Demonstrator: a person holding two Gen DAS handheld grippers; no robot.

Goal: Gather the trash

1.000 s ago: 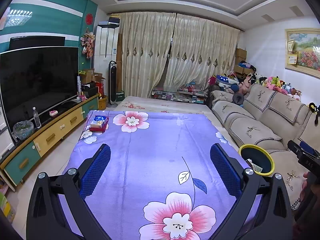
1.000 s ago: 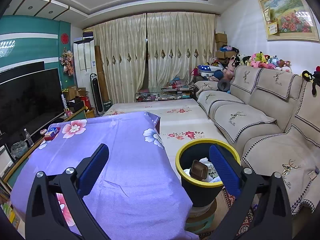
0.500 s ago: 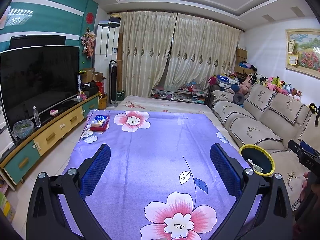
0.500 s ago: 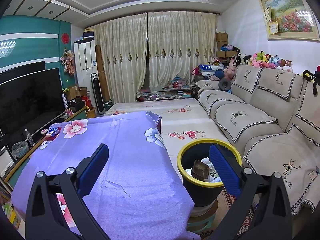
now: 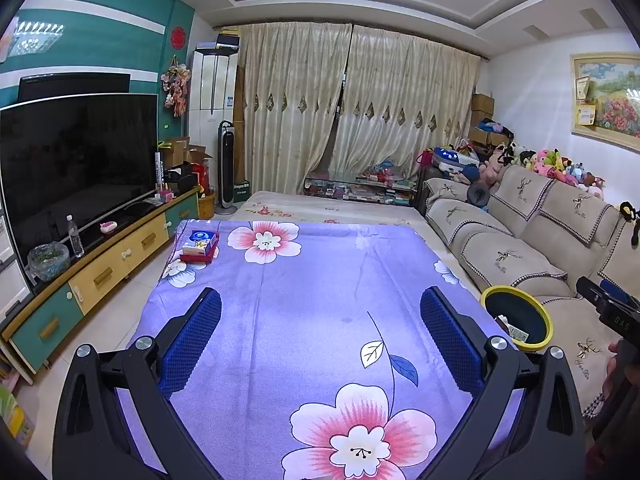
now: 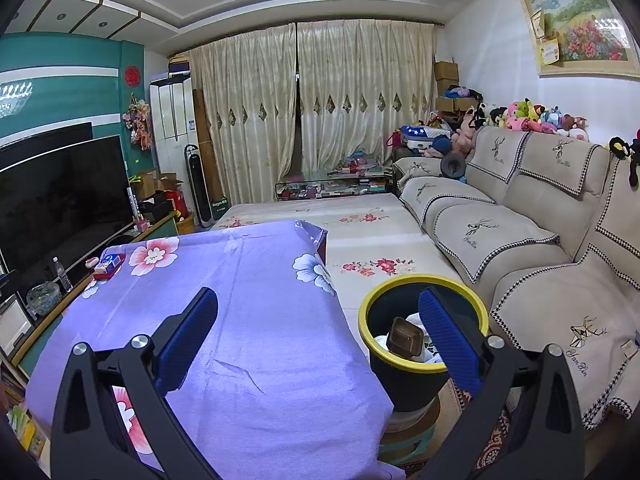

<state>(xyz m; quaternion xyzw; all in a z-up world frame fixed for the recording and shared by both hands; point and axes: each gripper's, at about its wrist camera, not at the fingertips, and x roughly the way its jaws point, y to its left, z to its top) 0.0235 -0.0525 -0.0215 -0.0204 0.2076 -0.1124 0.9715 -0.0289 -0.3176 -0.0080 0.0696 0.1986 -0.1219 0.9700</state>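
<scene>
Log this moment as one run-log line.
left gripper: open, empty | right gripper: open, empty | bin: holds trash | tablecloth: only a box

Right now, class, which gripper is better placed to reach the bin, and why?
The right gripper. It is open and empty, with the bin directly below its right finger. The left gripper, also open, hangs over the purple cloth, with the bin off to its right.

Left gripper (image 5: 320, 316) held level, pointing forward, blue-padded fingers (image 5: 192, 344) spread wide with nothing between them, right gripper (image 6: 318, 318) likewise wide apart and empty, tilted slightly down, part of a hand (image 5: 618, 364) gripping the right tool's handle at the left view's edge
</scene>
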